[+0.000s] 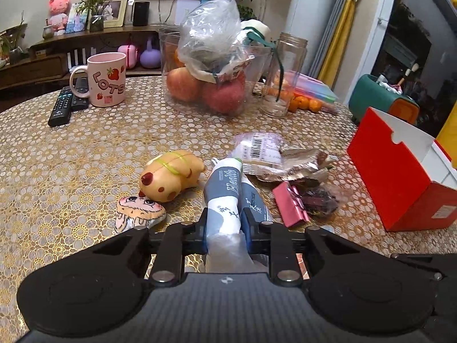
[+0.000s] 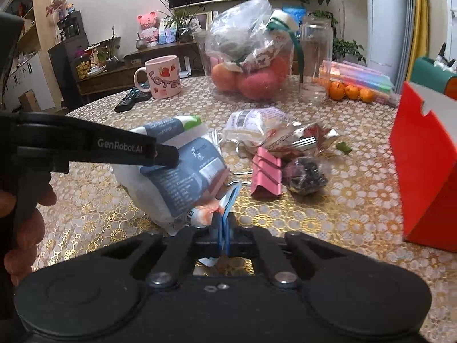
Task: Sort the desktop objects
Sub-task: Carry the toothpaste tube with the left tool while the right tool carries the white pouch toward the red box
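Observation:
A grey and white soft packet (image 1: 225, 183) printed with "Health" is lifted over the gold-patterned table (image 1: 85, 148). My left gripper (image 1: 224, 214) is shut on its lower part, a pad pressing each side. In the right wrist view the same packet (image 2: 182, 177) hangs tilted, with one left finger (image 2: 162, 154) across its top. My right gripper (image 2: 223, 218) is shut on the packet's thin sealed corner, pads almost together. A pink binder clip (image 2: 267, 171) and crumpled snack wrappers (image 2: 274, 134) lie just beyond. A yellow squishy animal toy (image 1: 171, 175) and a small cartoon-face plush (image 1: 140, 210) lie left of the packet.
An open red box (image 1: 400, 177) stands at the right edge. Farther back are a pink mug (image 1: 107, 81), black remotes (image 1: 64, 105), a clear bowl of apples (image 1: 205, 85), an empty glass jar (image 1: 285, 77) and tangerines (image 1: 305, 103). A hand (image 2: 25, 228) grips the left tool.

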The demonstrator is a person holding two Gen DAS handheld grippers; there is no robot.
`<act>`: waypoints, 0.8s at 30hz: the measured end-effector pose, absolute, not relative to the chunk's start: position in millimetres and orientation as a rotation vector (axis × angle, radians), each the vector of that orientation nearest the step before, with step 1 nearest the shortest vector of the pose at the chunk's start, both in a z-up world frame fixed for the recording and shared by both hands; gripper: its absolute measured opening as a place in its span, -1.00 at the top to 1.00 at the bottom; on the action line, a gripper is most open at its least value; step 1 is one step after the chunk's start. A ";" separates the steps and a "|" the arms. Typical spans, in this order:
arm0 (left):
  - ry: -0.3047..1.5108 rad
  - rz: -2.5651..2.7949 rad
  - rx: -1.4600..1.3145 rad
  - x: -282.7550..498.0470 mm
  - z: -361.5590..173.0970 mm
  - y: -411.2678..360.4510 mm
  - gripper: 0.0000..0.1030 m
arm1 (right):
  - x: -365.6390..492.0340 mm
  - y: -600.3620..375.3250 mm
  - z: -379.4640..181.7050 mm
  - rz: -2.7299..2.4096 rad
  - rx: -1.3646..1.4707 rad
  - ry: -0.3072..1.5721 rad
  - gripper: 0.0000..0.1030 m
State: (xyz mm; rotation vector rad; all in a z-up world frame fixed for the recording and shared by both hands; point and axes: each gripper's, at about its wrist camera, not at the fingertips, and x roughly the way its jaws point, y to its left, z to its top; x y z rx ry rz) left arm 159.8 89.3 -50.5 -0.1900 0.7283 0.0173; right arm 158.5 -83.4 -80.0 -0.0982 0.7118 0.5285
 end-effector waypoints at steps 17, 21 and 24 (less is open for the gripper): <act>0.728 -0.036 -0.211 108.3 -25.1 57.3 0.62 | 119.7 -158.3 -49.9 0.394 -0.042 0.687 0.99; 0.735 -0.054 -0.212 98.2 -19.5 46.8 0.62 | 106.6 -178.6 -42.3 0.354 -0.019 0.675 0.99; 0.727 -0.077 -0.202 91.6 -11.8 36.0 0.62 | 96.8 -192.1 -34.9 0.332 -0.009 0.664 0.99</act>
